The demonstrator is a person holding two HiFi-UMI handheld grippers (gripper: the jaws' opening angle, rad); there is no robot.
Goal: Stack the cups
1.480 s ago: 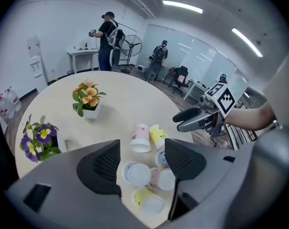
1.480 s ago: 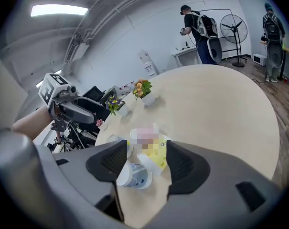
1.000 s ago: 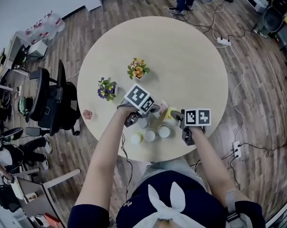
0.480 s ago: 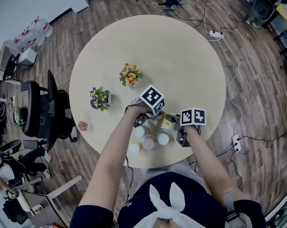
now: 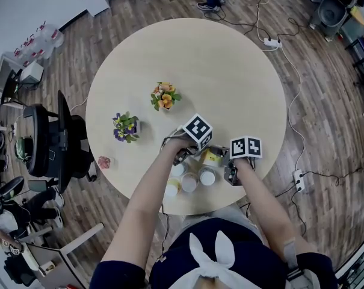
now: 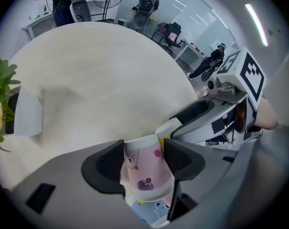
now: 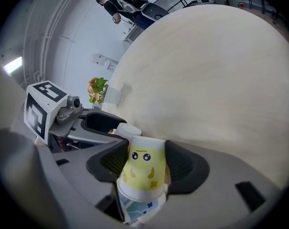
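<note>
Both claws are loaded near the edge of the surface closest to the person. The left claw is clenched on the pink cup. The right claw, whose jaws have just been closing, grips the yellow cup between its pads.

To stack well, I would hold one cup steady, bring the other in line with it, and squeeze lightly — such thin walls would likely buckle under a hard pinch.

The gripper views show each pad's contact and a blue-printed cup just under the yellow one; I cannot tell whether the two are nested. Only the head view shows the row of pale cups nearer that edge — and how close together the two claws stand.
</note>
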